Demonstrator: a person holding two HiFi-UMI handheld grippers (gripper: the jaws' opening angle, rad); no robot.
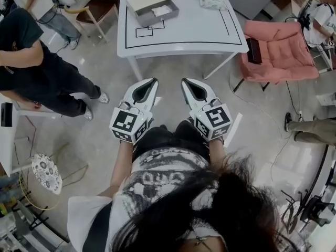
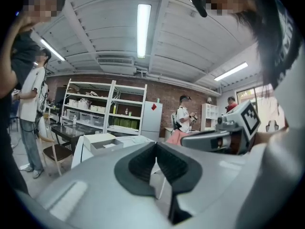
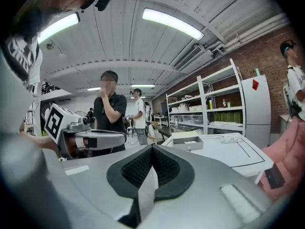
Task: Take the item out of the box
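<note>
On the bench: an open grey box (image 1: 152,7) stands near the far left corner of the white bench (image 1: 199,33).
Item: a white item (image 1: 161,10) lies inside the box, in its open part.
Packet: a small pale packet (image 1: 212,2) lies near the far right edge of the bench, apart from the box.
Left gripper (image 1: 151,83): in front of the person's body, above the floor, well apart from the bench; its jaws are pressed together and nothing is between them.
Right gripper (image 1: 185,83): just beside the left one, pointing toward the bench; its jaws are also together and empty.
Around: a pink armchair (image 1: 281,51) stands right of the bench; a person in black (image 1: 37,67) is at the left.
</note>
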